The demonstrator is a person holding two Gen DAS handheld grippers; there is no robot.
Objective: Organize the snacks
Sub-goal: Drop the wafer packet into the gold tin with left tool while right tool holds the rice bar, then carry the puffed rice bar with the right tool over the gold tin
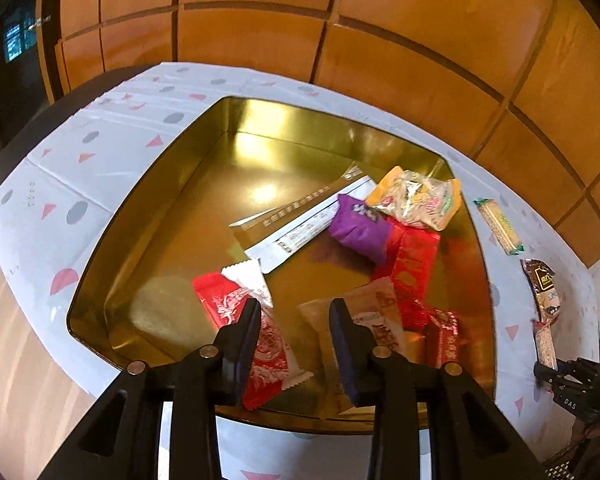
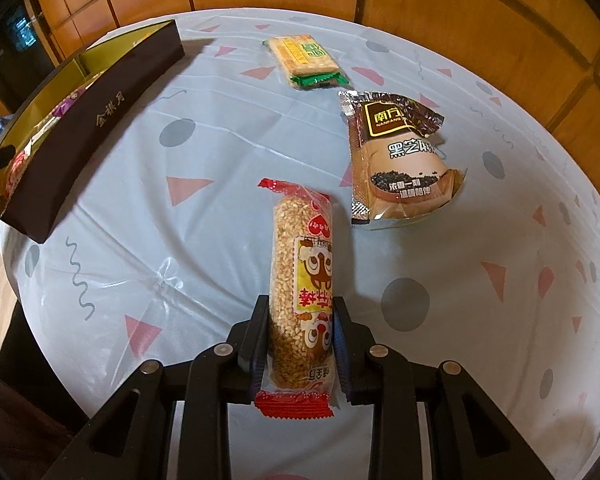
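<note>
A gold-lined tin box [image 1: 112,264] holds several snacks: a purple packet [image 1: 360,228], a red packet [image 1: 410,264], a yellow clear packet [image 1: 416,196] and long white sachets [image 1: 296,228]. My left gripper [image 1: 296,306] hovers over the box's near end, its jaws opening. A red-and-white packet [image 1: 264,340] lies under its left finger, not pinched. My right gripper [image 2: 300,302] is shut on a puffed-rice bar [image 2: 300,264] in a red-ended wrapper, on the tablecloth right of the box [image 2: 100,120].
A green cracker pack [image 2: 304,58] and a brown black-sesame sachet [image 2: 400,160] lie loose on the patterned tablecloth [image 2: 180,240] beyond the bar. A beige packet [image 1: 376,312] sits under the left gripper's right finger. Wooden panels stand behind the round table.
</note>
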